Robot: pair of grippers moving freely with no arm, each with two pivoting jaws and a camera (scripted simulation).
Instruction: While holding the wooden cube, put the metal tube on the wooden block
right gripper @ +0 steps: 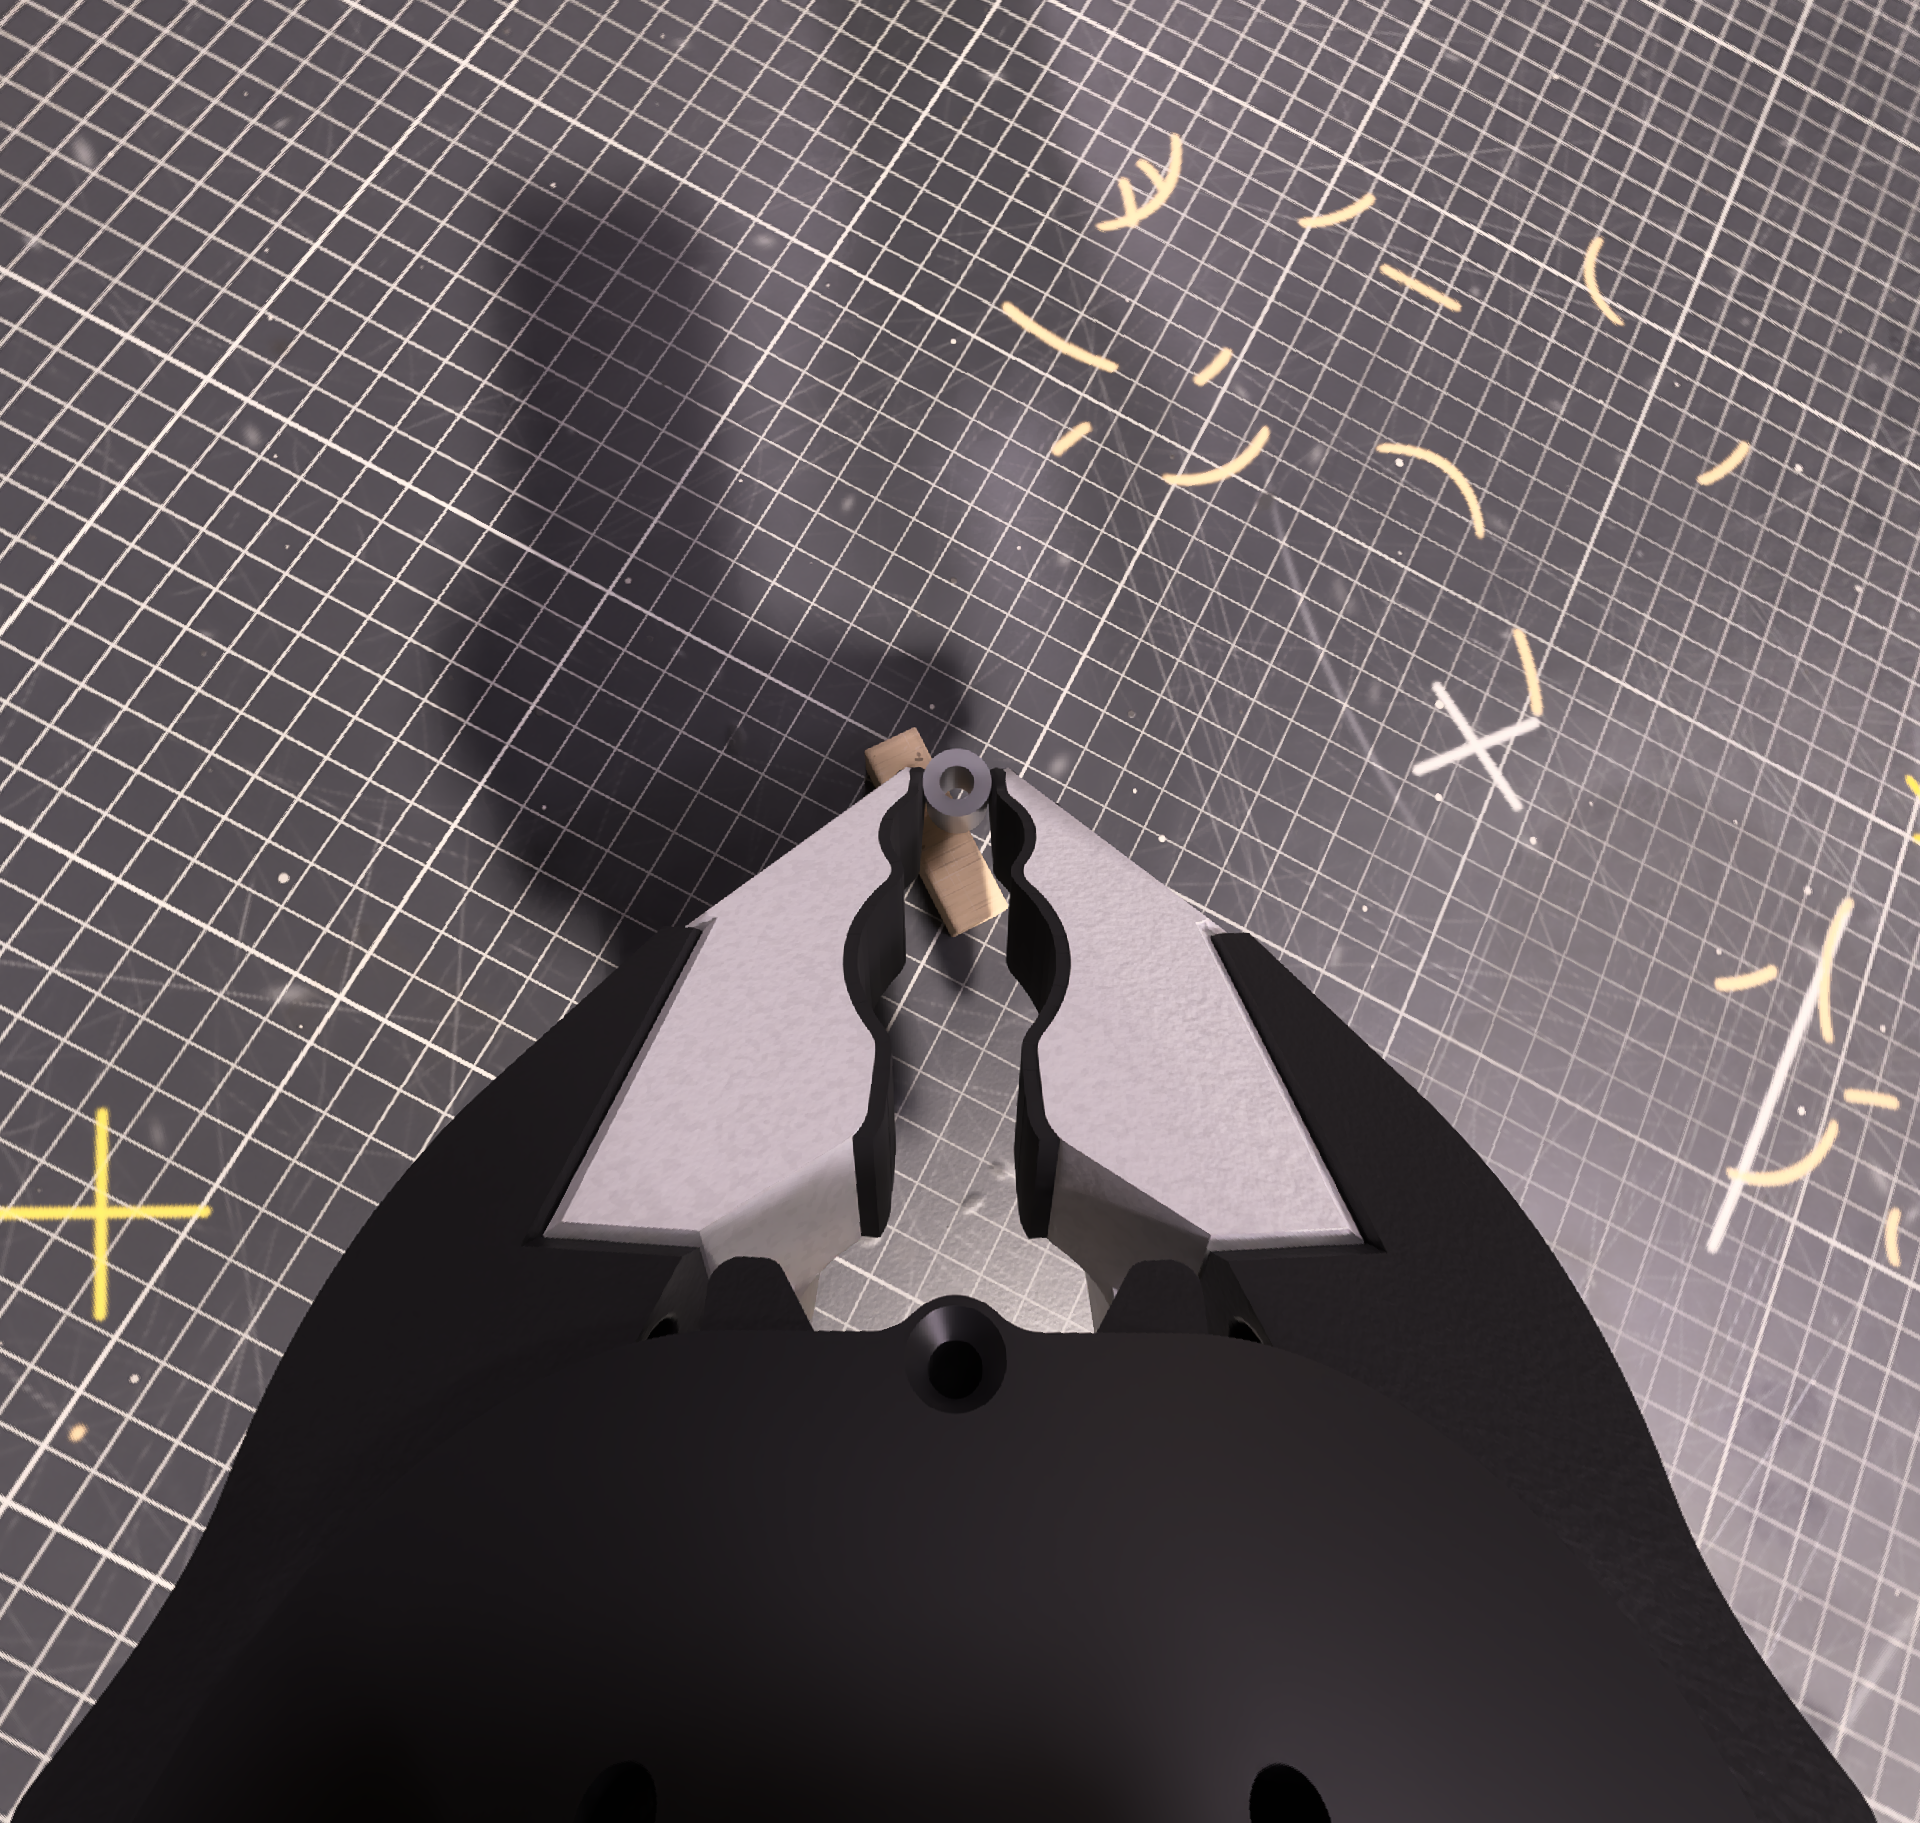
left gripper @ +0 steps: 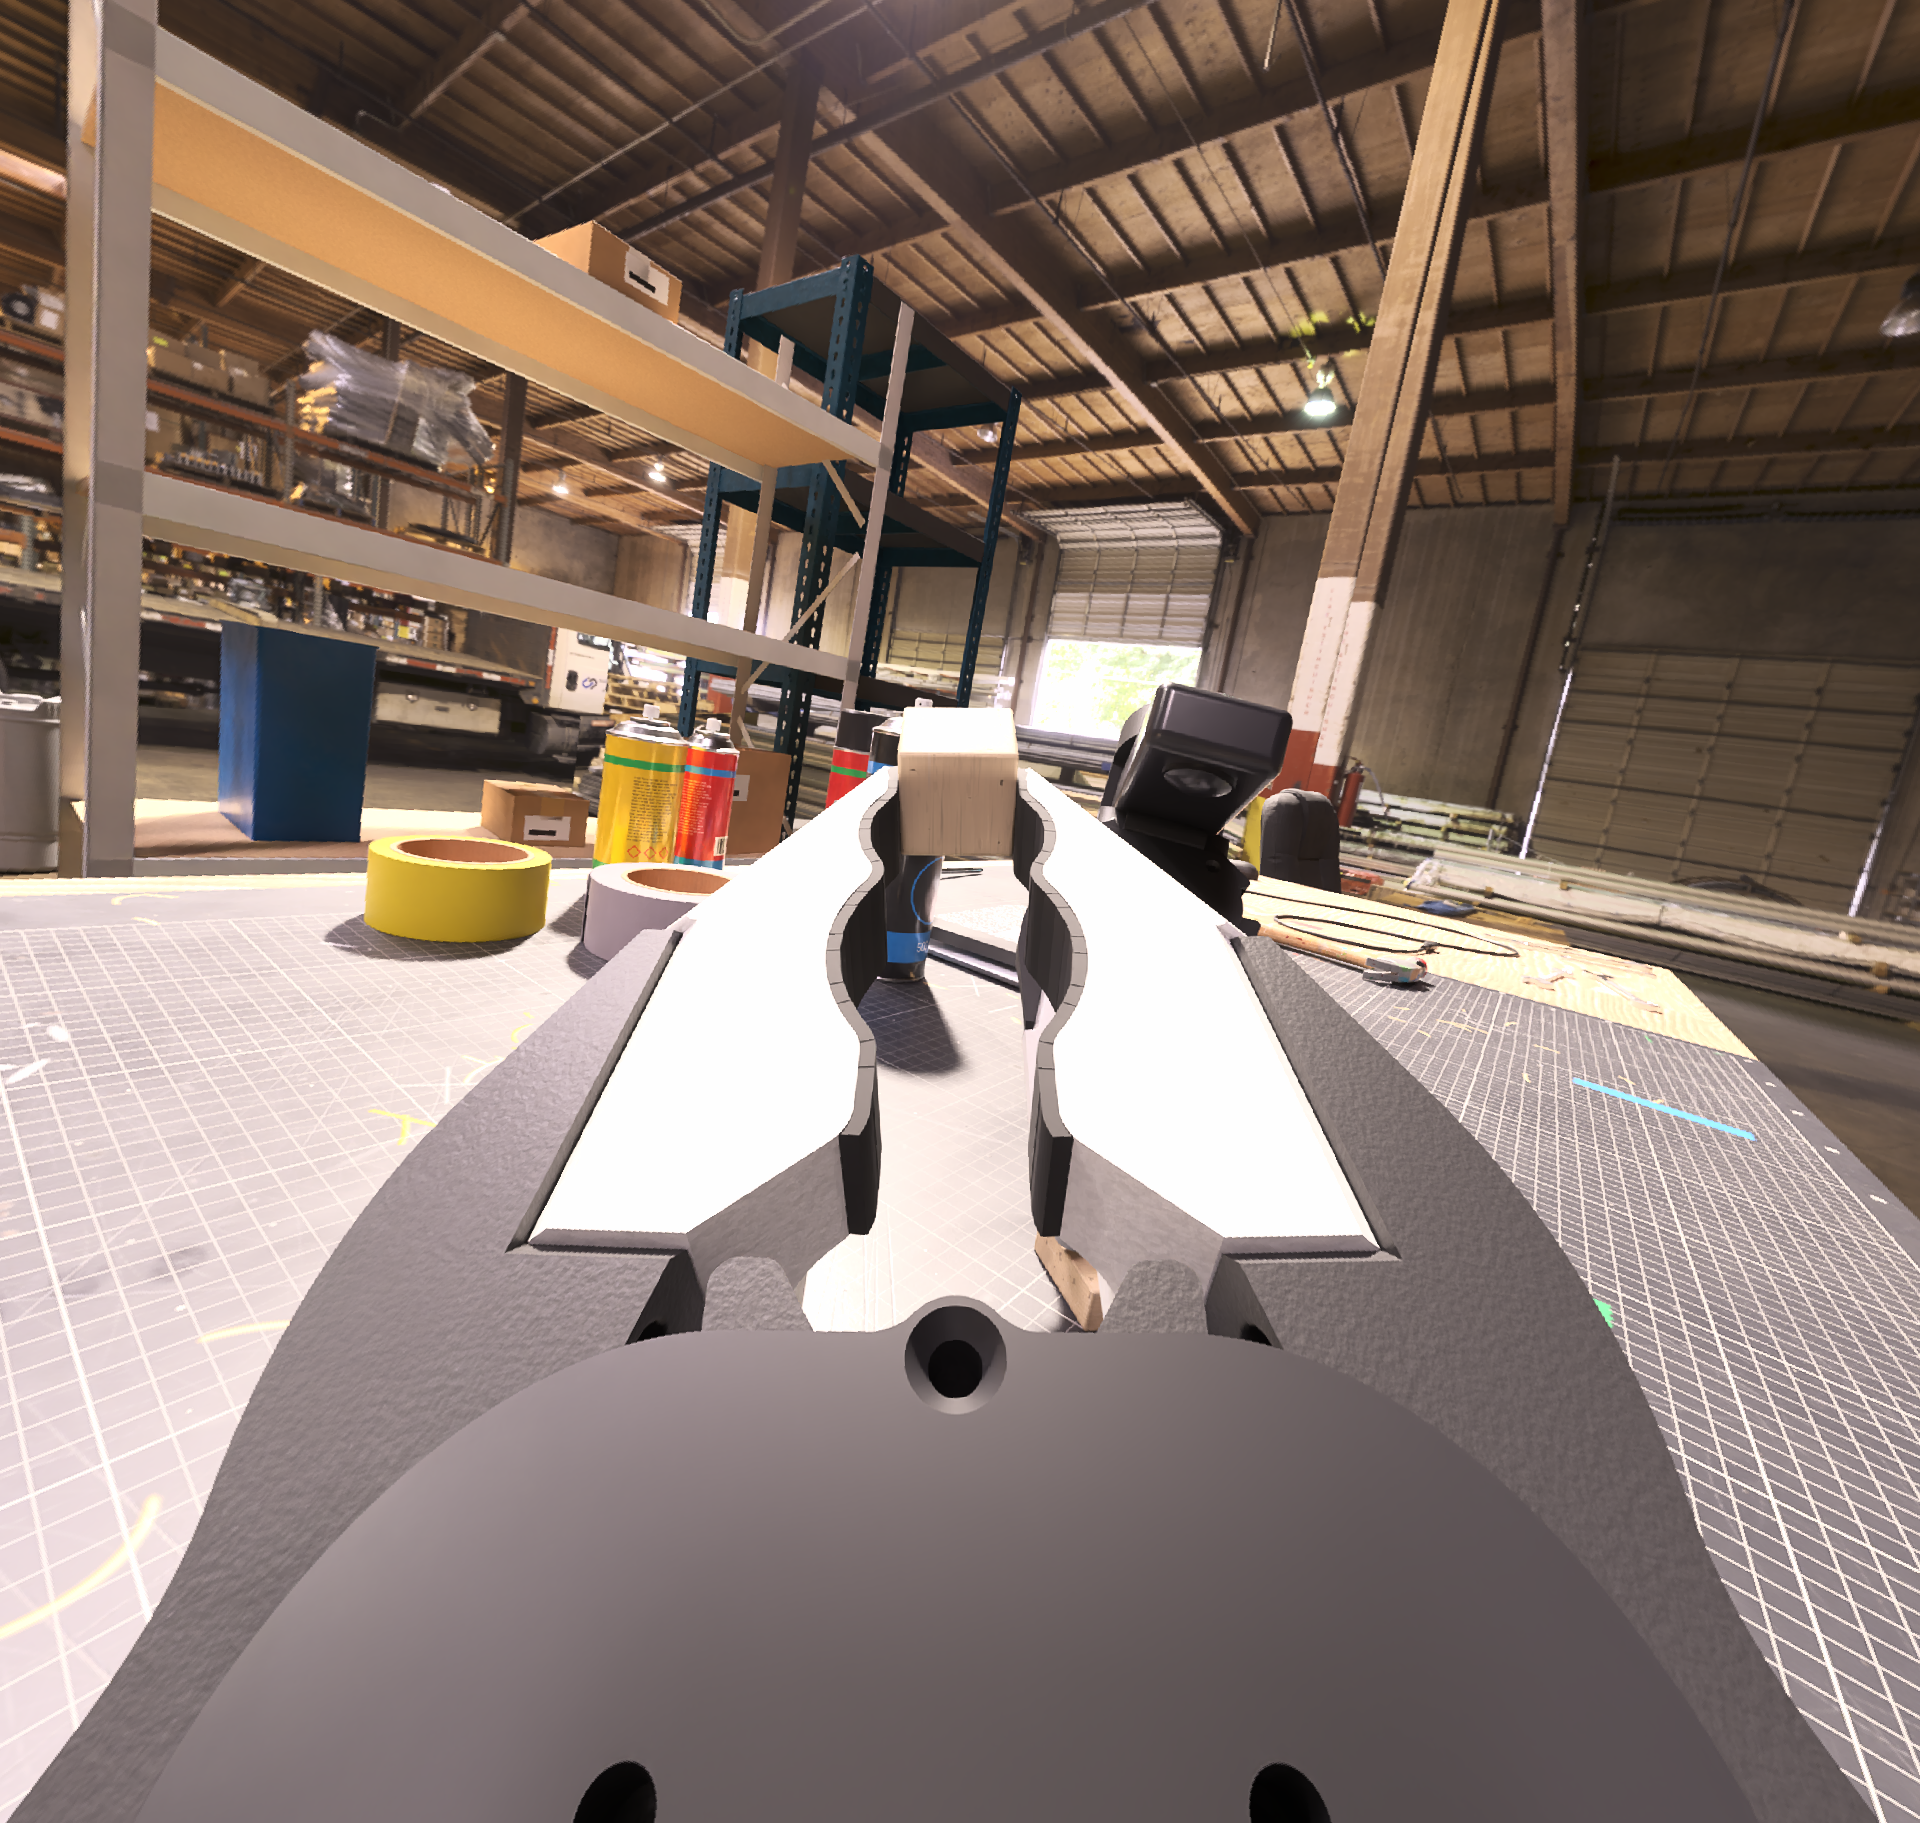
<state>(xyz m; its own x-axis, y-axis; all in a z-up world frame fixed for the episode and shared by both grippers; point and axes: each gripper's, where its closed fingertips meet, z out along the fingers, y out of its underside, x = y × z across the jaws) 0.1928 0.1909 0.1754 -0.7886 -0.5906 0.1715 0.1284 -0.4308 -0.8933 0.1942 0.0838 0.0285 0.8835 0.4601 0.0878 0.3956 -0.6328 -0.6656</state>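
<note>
Left tool (left gripper: 957, 786) clenches wooden cube (left gripper: 957, 784); right tool (right gripper: 956, 781) grips metal tube (right gripper: 954, 788) over wooden block (right gripper: 961, 885).

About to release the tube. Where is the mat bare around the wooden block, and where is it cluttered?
Bare cutting mat surrounds the wooden block under the right gripper and metal tube. Clutter sits far off: yellow tape roll, grey tape roll, spray cans.

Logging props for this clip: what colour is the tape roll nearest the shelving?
Yellow tape roll with a brown inner core; the left wrist view shows it best.
</note>
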